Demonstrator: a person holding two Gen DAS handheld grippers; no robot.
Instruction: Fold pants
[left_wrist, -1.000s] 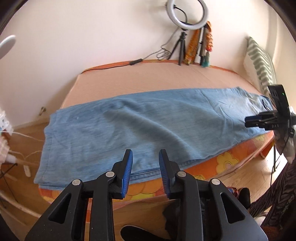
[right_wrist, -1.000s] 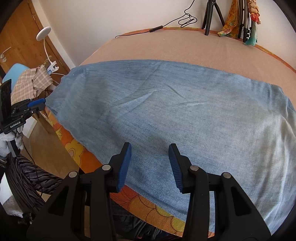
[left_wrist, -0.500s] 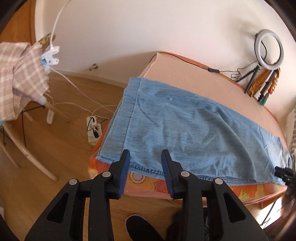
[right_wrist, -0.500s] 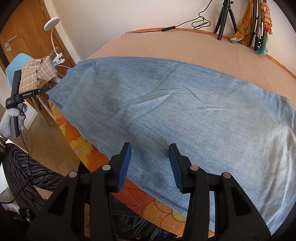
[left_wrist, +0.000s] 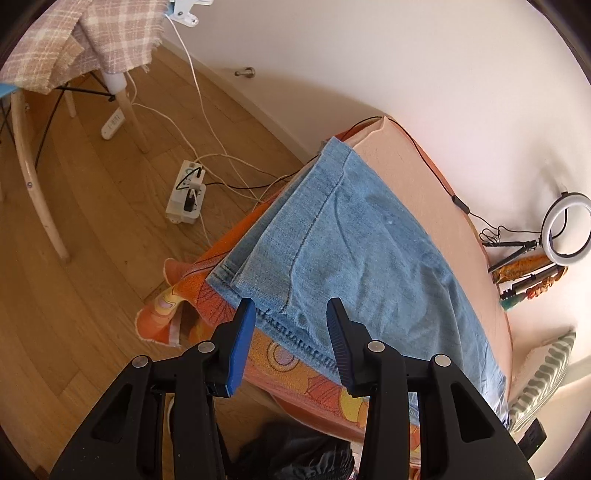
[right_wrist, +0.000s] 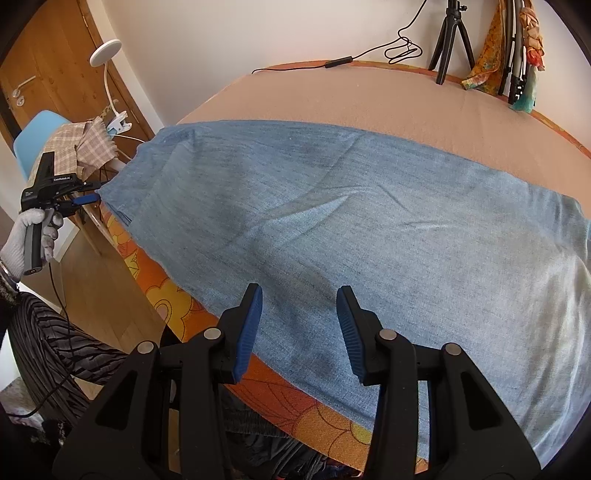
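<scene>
Light blue denim pants (right_wrist: 332, 221) lie flat along the near side of a bed, legs stacked one on the other. In the left wrist view their hem end (left_wrist: 280, 266) hangs a little over the bed's corner. My left gripper (left_wrist: 291, 325) is open and empty, its jaws either side of the hem's near corner, just above it. It also shows in the right wrist view (right_wrist: 86, 194) at the far left end of the pants. My right gripper (right_wrist: 299, 321) is open and empty above the near edge of the pants, around their middle.
The bed has a peach cover (right_wrist: 369, 96) and an orange flowered sheet (right_wrist: 166, 295) along its edge. A ring light on a tripod (left_wrist: 565, 229) stands by the wall. A chair with a plaid cloth (left_wrist: 85, 33), a power strip (left_wrist: 186, 192) and cables are on the wooden floor.
My left gripper has swung left along the pants to the hem end and come down close to its corner. My right gripper has barely moved. Both stay open.
</scene>
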